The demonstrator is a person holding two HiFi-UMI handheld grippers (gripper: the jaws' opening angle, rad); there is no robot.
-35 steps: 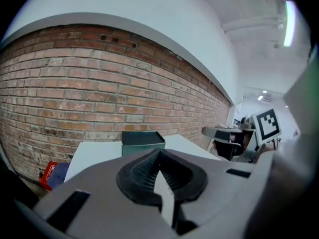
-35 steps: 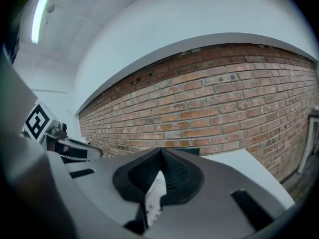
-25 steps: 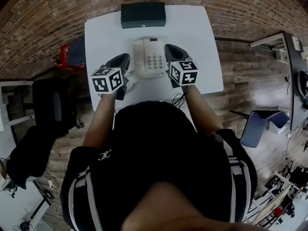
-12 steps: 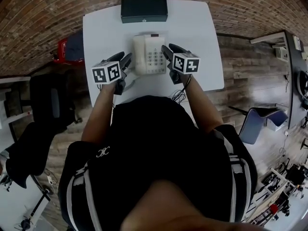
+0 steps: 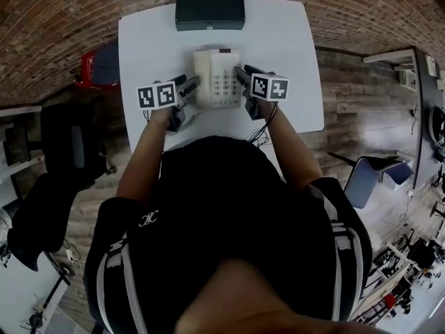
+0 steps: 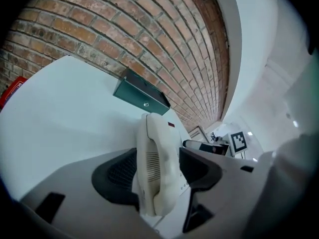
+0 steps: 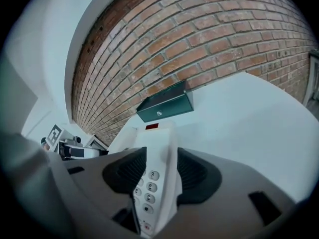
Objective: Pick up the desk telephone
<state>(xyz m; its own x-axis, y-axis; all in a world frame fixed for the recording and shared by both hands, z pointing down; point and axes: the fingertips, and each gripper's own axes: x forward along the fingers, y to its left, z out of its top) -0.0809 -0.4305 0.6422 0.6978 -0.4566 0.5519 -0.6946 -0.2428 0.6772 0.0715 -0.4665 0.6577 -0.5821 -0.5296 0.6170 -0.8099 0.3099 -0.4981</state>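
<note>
The cream desk telephone (image 5: pixel 217 78) lies on the white table (image 5: pixel 288 61), handset on its left, keypad on its right. My left gripper (image 5: pixel 190 86) sits at the phone's left edge. In the left gripper view its jaws are opening, with the handset side (image 6: pixel 154 133) standing between the black pads (image 6: pixel 117 172). My right gripper (image 5: pixel 241 76) sits at the phone's right edge. Its jaws are also opening, and the keypad side (image 7: pixel 158 148) lies between its pads (image 7: pixel 192 173). I see no firm press by either pair of pads.
A dark green box (image 5: pixel 209 11) stands at the table's far edge, just behind the phone. The phone's cord (image 5: pixel 259 139) hangs off the near edge. A brick wall runs behind the table. A black chair (image 5: pixel 69 152) and a red object (image 5: pixel 88 66) are to the left.
Both grippers have sunk towards the table and closed in on the phone's two sides. Their jaws, shut earlier, now stand apart around the phone's edges.
</note>
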